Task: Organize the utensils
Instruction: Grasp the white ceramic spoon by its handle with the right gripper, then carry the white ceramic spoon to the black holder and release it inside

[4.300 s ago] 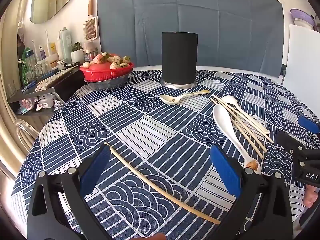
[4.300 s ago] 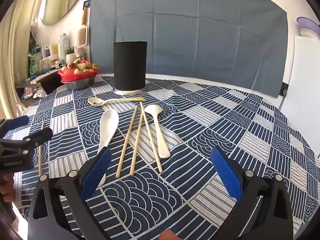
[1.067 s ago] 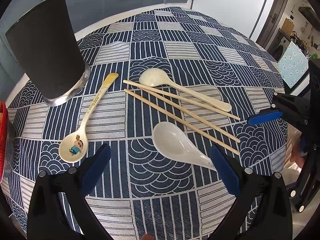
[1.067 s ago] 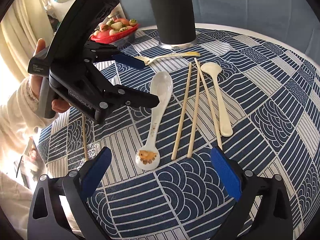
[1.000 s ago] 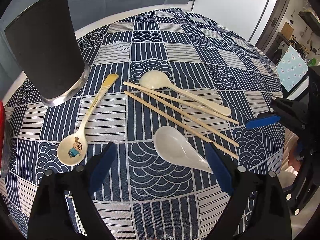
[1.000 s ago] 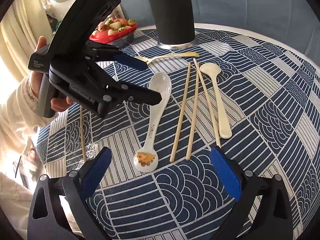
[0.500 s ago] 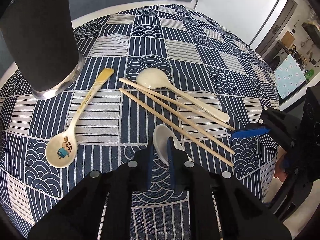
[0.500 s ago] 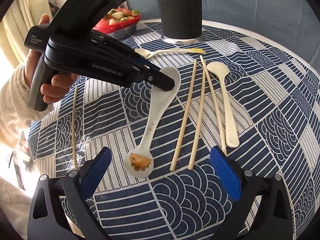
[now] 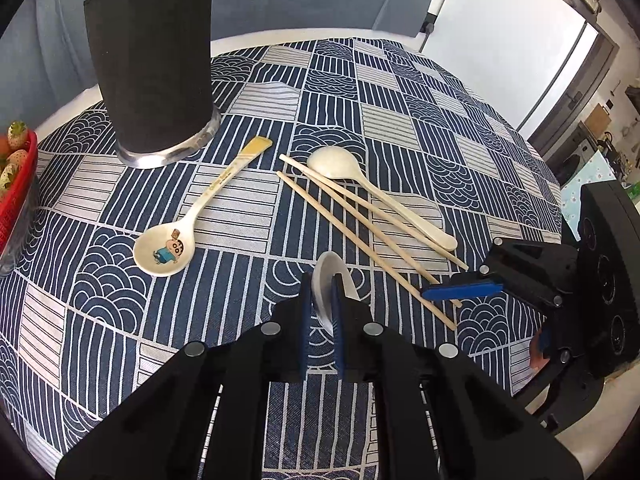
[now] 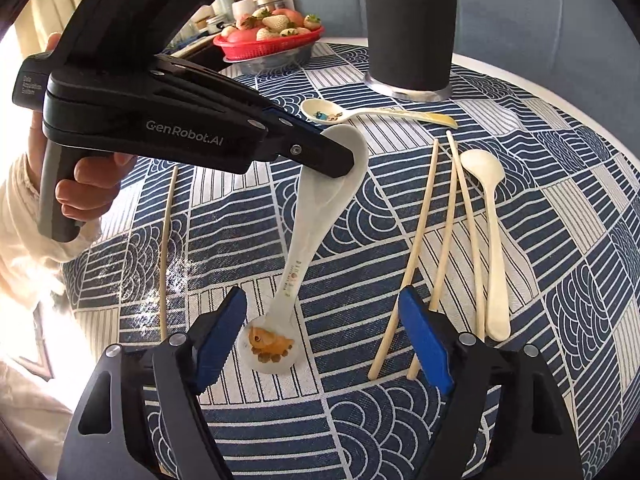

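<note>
White ceramic spoon (image 10: 320, 216), the one with an orange creature printed on its handle end, has its bowl pinched between the pads of my left tool (image 9: 321, 308), which is clamped nearly shut on it. In the right wrist view its bowl end looks raised at my left tool's tip, while its handle end slopes down toward the tabletop (image 10: 400, 420), into the gap of my right tool (image 10: 316, 340). My right tool's jaws are closing with that handle end between them, and the blue pads (image 10: 424, 344) are not pressing on it.

Just right of the spoon lie three wooden chopsticks (image 10: 416, 240), side by side and partly crossing, with a cream spoon (image 10: 494, 240) alongside them. Farther back a cartoon-printed spoon (image 9: 172, 246) lies near the foot of the black cylindrical holder (image 9: 154, 64), which stands upright on the blue and white patterned cloth. A single chopstick (image 10: 167, 248) lies apart on the left, near my left hand (image 10: 86, 184). A red basket of strawberries (image 10: 268, 38) sits at the far left edge.
</note>
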Tool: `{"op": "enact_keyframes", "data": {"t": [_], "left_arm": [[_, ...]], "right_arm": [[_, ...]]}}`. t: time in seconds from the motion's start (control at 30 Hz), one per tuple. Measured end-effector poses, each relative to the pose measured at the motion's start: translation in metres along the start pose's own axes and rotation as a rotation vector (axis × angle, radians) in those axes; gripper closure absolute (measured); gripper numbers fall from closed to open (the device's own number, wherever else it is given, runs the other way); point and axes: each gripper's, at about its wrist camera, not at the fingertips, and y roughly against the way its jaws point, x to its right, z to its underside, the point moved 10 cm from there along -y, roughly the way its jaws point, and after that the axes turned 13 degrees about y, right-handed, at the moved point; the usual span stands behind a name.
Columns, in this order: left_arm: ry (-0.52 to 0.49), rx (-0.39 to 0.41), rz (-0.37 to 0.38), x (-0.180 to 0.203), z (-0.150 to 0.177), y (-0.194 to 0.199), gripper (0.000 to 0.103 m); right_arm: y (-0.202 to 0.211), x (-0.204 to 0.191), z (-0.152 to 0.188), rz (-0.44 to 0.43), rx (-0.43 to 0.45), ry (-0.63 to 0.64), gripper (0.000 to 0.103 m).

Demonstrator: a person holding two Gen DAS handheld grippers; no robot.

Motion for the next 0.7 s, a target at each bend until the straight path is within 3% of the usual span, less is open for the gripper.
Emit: {"op": "enact_keyframes", "data": {"t": [0.03,0.1,0.17,0.37,0.7], "left_arm": [[0.005,0.005,-0.007,-0.001,0.001,0.002,0.094],[0.014,0.011,-0.003,-0.001,0.003,0.004,0.094],[0.026,0.025,-0.007,-0.001,0.003,0.009,0.094],[0.043,0.058,-0.013,-0.004,0.005,0.024,0.094],[0.044,0.128,-0.034,0.003,-0.013,0.05,0.094]], "right_arm": [[-0.001,-0.004,-0.001,-0.021,-0.005,0.016,0.049],[-0.004,-0.011,-0.002,-0.054,-0.016,0.028,0.076],[-0.004,-0.016,-0.003,-0.059,-0.018,0.05,0.086],[-0.001,-0.005,-0.004,-0.021,-0.022,0.038,0.092],[0.018,0.011,-0.025,0.085,0.008,0.082,0.092]]}}
